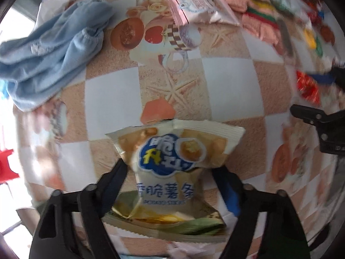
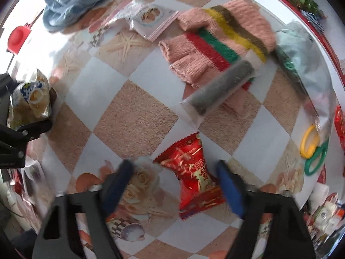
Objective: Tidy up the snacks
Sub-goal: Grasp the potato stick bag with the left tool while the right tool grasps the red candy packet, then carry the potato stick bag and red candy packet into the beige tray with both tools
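Checked in tan and white, the desk (image 2: 133, 116) carries everything, with a striped pink knit (image 2: 217, 43) and a blue cloth (image 1: 49, 54) toward its far side. The cream potato-stick bag (image 1: 172, 168) sits directly between the fingers of the left hand-held gripper (image 1: 174, 172), its long axis running along the fingers; both pads pinch its waist, which is visibly creased inward. The smaller red packet (image 2: 194, 172) lies between the fingers of the right hand-held gripper (image 2: 176, 183), tilted slightly off their line. Those fingers are spread: the right pad is just beside it, the left clearly apart.
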